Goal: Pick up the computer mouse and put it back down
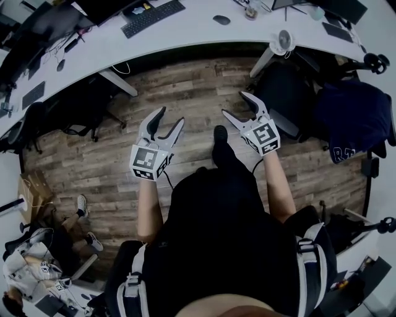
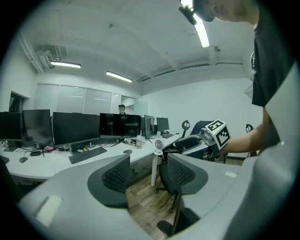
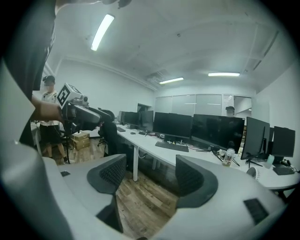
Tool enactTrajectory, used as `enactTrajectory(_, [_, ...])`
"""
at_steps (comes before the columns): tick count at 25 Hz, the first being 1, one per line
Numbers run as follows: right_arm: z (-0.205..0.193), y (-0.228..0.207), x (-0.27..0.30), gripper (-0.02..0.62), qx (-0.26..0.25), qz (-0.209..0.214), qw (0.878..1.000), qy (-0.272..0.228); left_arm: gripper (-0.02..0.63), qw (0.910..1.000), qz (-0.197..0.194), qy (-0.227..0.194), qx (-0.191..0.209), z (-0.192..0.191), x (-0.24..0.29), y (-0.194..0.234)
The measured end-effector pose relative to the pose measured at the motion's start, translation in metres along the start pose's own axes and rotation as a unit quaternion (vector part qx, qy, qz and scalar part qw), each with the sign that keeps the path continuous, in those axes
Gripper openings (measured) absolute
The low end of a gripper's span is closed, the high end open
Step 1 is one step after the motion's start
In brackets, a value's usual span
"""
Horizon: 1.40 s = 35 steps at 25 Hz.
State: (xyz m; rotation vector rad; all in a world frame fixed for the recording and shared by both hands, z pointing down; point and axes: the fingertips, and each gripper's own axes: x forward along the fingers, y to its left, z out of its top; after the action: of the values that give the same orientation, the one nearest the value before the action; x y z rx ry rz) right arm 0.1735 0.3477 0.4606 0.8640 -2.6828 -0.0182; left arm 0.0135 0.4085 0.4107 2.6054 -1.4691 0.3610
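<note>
**Mouse on the desk, both grippers empty**

The computer mouse (image 1: 221,20) lies on the white desk (image 1: 192,31), to the right of a black keyboard (image 1: 153,17). Well short of it, over the wooden floor (image 1: 185,86), the left gripper (image 1: 171,117) and right gripper (image 1: 235,104) are held side by side. Both have jaws spread wide with nothing between them.

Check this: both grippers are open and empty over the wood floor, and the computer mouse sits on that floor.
Wrong on the mouse: it sits on the white desk, right of the keyboard, as the head view shows. The rest holds: the left gripper and the right gripper are open and empty over the wood floor.
</note>
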Motion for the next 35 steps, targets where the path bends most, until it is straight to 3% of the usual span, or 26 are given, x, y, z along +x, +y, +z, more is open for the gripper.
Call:
enactTrajectory(14, [-0.013, -0.076, 0.052, 0.324, 0.028, 0.029, 0.999, -0.007, 0.242, 0.999, 0.013, 0.043, 0.006, 0.013, 0.076, 0.021])
enactTrajectory(26, [-0.003, -0.16, 0.086, 0.305, 0.027, 0.04, 0.999, -0.023, 0.229, 0.9989, 0.024, 0.035, 0.023, 0.056, 0.162, 0.046])
enactTrajectory(35, [-0.009, -0.202, 0.117, 0.301, 0.023, 0.061, 0.998, -0.011, 0.225, 0.9984, 0.042, 0.038, -0.001, 0.049, 0.199, 0.061])
